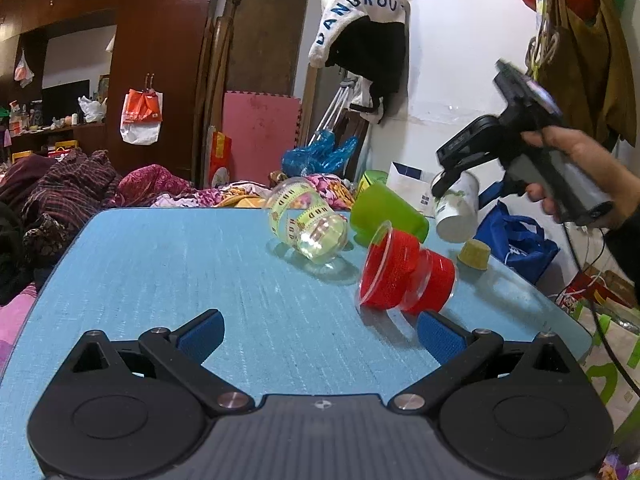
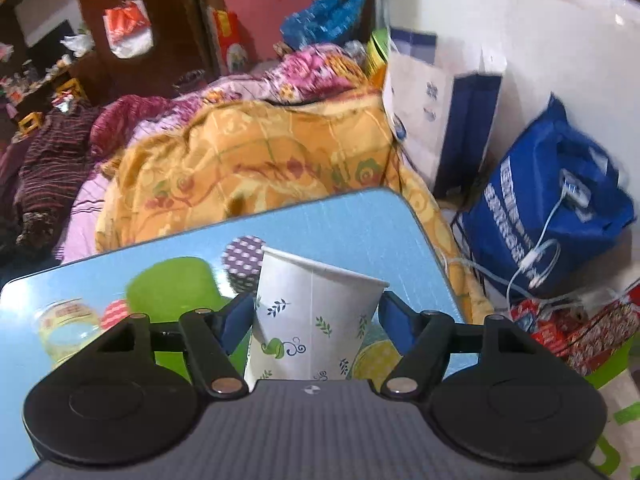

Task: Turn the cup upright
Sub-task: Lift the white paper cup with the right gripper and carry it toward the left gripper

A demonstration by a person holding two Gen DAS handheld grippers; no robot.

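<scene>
1. The white paper cup (image 2: 316, 316) with leaf print sits between my right claw's (image 2: 316, 312) blue pads (image 2: 236, 316), clamped at both sides; in the left wrist view the same cup (image 1: 458, 210) hangs tilted above the far right part of the blue table (image 1: 200, 272), clear of the top.
2. My left claw (image 1: 320, 334) hovers low over the table, spread wide, gripping nothing.
3. On the table lie a red cup (image 1: 404, 276) on its side, a clear printed cup (image 1: 308, 224) on its side, a green cup (image 1: 388, 212) and a small olive cup (image 1: 474, 254) mouth down.
</scene>
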